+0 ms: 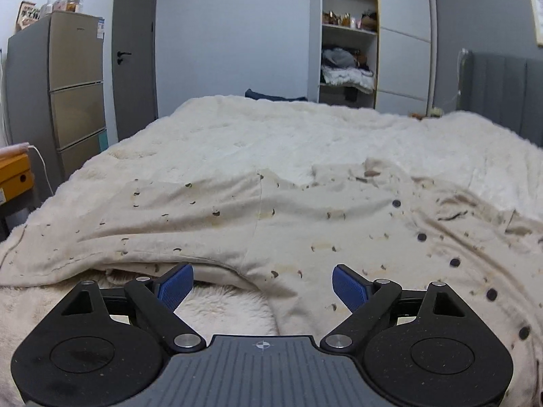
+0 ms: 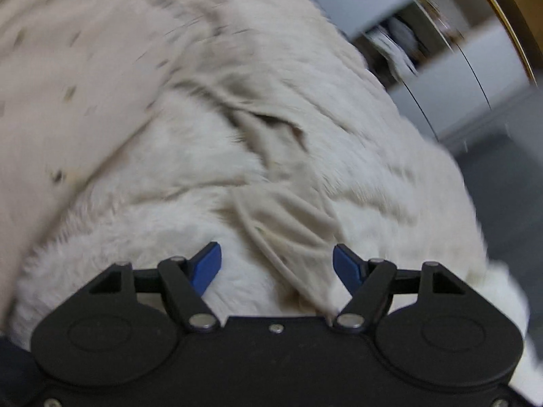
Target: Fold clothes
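A bed covered by a fluffy cream blanket (image 1: 288, 135) fills the room. A beige button-front shirt (image 1: 305, 224) with small dark speckles lies spread and rumpled across it. The left gripper (image 1: 263, 286) hovers over the shirt's near edge, blue fingers apart. The right gripper (image 2: 277, 263), fingers likewise apart, straddles a sleeve (image 2: 288, 217).

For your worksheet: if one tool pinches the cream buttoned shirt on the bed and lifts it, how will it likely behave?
The shirt already lies in soft wrinkles, so it will probably droop floppily from the pinch point. It looks like thin cloth, so likely light. On the fluffy blanket it may drag and bunch rather than slide.
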`<state>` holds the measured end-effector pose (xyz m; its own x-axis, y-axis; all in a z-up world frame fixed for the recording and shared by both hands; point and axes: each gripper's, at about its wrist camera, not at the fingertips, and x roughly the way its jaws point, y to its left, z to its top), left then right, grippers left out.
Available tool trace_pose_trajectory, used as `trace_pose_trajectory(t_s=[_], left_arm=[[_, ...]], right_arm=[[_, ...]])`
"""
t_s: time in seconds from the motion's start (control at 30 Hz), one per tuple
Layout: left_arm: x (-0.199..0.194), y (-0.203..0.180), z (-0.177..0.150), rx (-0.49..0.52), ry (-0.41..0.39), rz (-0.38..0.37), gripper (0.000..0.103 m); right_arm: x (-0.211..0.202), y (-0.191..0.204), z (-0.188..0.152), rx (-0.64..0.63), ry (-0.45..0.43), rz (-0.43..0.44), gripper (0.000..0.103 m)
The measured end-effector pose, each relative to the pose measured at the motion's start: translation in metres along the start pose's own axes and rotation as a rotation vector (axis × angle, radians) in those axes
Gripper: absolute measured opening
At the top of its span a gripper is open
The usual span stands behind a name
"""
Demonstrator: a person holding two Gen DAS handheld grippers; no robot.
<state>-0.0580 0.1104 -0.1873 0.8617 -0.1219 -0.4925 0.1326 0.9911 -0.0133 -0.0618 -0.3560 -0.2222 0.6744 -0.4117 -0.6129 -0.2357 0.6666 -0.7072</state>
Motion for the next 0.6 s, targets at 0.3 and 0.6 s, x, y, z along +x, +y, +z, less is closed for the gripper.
trace_pose_trajectory(t_s=[0.3, 0.6], left_arm=[[0.013, -0.015, -0.007, 0.060, 0.037, -0.005, 0.086], [0.009, -0.011, -0.010, 0.017, 0.040, -0.010, 0.086]], right_arm=[[-0.025, -0.040, 0.050, -0.140, -0.060, -0.254, 0.002], [-0.140, 0.038, -0.022, -0.603, -0.209, -0.002, 0.002]])
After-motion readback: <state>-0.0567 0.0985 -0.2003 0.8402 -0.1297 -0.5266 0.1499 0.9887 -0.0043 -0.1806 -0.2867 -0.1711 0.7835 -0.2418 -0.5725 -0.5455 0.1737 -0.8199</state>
